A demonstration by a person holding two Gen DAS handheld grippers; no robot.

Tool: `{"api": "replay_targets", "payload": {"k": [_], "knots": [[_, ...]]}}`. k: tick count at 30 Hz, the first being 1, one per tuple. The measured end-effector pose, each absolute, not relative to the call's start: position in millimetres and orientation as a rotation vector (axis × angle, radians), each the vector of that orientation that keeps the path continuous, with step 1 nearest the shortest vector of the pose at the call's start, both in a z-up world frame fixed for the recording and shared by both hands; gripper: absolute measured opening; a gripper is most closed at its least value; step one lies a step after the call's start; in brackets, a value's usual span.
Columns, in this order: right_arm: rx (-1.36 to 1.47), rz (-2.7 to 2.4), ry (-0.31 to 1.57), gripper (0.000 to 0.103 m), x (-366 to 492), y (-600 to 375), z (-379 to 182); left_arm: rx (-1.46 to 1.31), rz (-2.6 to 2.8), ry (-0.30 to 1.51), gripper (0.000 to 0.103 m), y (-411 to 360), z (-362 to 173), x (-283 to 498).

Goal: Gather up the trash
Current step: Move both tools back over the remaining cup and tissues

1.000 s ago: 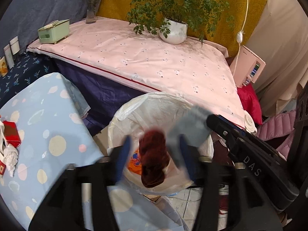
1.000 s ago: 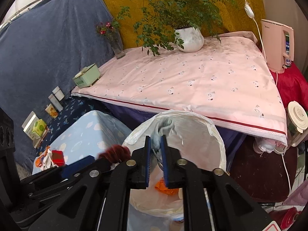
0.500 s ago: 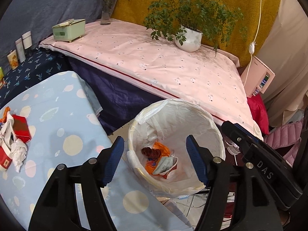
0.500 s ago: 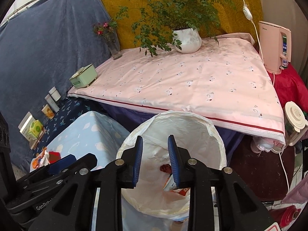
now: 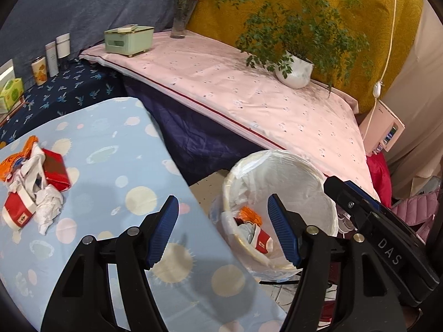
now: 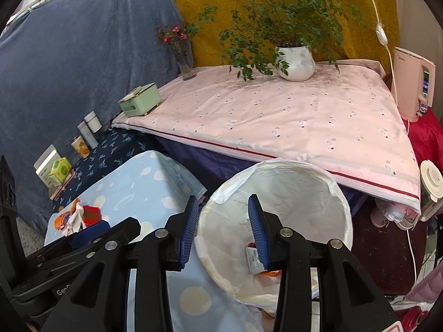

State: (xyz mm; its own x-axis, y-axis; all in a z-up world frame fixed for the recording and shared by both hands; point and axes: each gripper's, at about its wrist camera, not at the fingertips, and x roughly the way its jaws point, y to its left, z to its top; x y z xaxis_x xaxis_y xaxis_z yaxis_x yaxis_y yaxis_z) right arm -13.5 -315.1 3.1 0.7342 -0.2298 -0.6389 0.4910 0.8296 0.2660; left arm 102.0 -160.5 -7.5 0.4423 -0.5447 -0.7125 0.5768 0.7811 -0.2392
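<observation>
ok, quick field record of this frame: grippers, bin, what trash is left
left gripper: open, empty
right gripper: open, empty, jaws just been opening, above the bin
bin: white liner, holds wrappers
trash pile: on the blue dotted cloth, left of the bin; red carton, orange wrapper, crumpled white paper
status: pile not yet collected

A pink-sheeted table (image 6: 277,116) stands before blue drape (image 6: 83,69) and mustard wall (image 6: 210,22).
</observation>
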Motion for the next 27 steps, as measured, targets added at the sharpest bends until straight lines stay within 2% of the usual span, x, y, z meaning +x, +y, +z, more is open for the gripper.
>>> {"api": "replay_targets", "payload": {"k": [11,13,15,19,27], "knots": [[0.385,-0.323,0.663,0.039,16,-262,5,-0.064,-0.568,0.883,0.064,-84,-14,128],[0.372,-0.308,0.670,0.042,21,-251,4,-0.081,-0.540,0.886,0.064,-67,-17,133],[0.358,-0.294,0.675,0.047,27,-238,3,-0.094,-0.512,0.887,0.065,-50,-19,138],[0.329,-0.253,0.700,0.048,41,-211,0,-0.117,-0.438,0.881,0.072,-14,-24,148],[0.279,-0.169,0.735,0.056,66,-153,-8,-0.086,-0.321,0.861,0.079,52,-38,163]]}}
